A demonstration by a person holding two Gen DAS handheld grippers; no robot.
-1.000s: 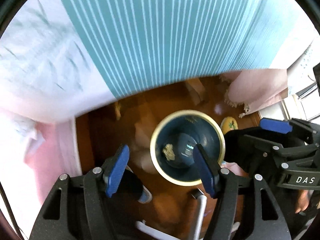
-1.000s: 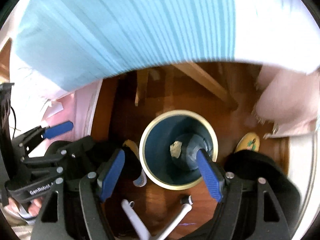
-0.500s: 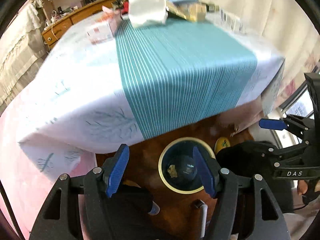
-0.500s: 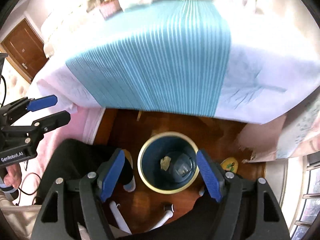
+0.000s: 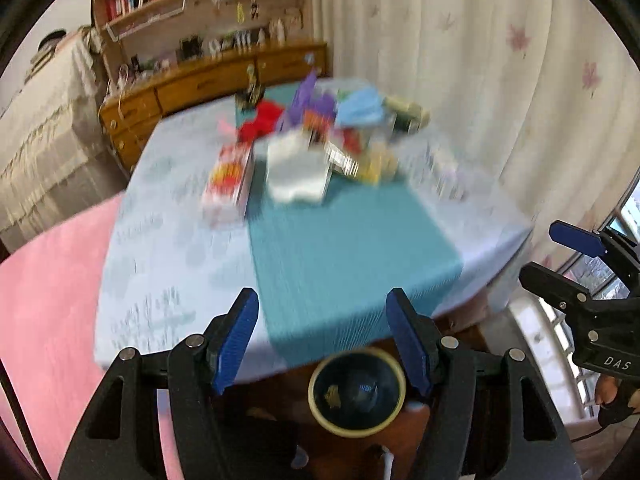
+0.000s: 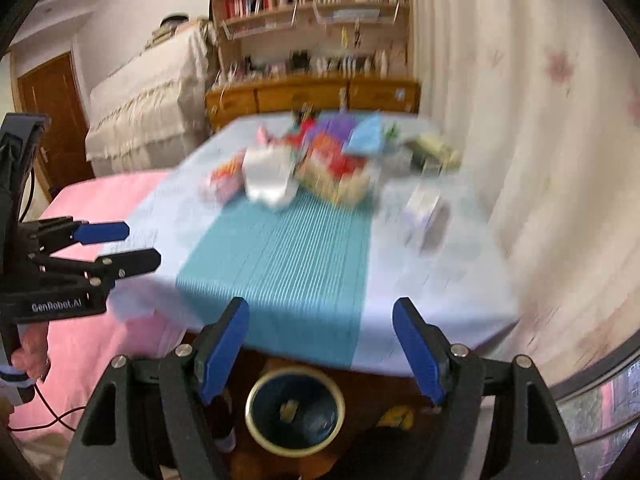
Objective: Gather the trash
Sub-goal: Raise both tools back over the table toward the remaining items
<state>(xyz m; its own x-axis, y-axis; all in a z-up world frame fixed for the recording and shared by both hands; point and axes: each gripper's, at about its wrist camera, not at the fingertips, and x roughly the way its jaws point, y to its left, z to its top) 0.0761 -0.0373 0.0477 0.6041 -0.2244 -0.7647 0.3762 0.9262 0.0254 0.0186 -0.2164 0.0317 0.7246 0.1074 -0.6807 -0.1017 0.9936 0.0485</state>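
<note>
A dark blue bin with a cream rim (image 5: 357, 391) stands on the wooden floor below the table's near edge, with a crumpled scrap inside; it also shows in the right wrist view (image 6: 295, 410). A blurred heap of packets, boxes and wrappers (image 5: 320, 148) lies at the far end of the table (image 6: 316, 164). My left gripper (image 5: 324, 338) is open and empty above the bin. My right gripper (image 6: 322, 346) is open and empty too. Each gripper shows at the side of the other's view.
The table (image 5: 168, 264) has a pale cloth with a teal striped runner (image 6: 288, 256). A pink bed (image 5: 44, 300) lies to the left. Curtains (image 6: 520, 120) hang on the right. A wooden dresser with shelves (image 5: 208, 80) stands behind.
Both grippers have tilted up and back from looking down into the bin. The table top and the room have come into view, blurred by the motion. Both stay open and empty.
</note>
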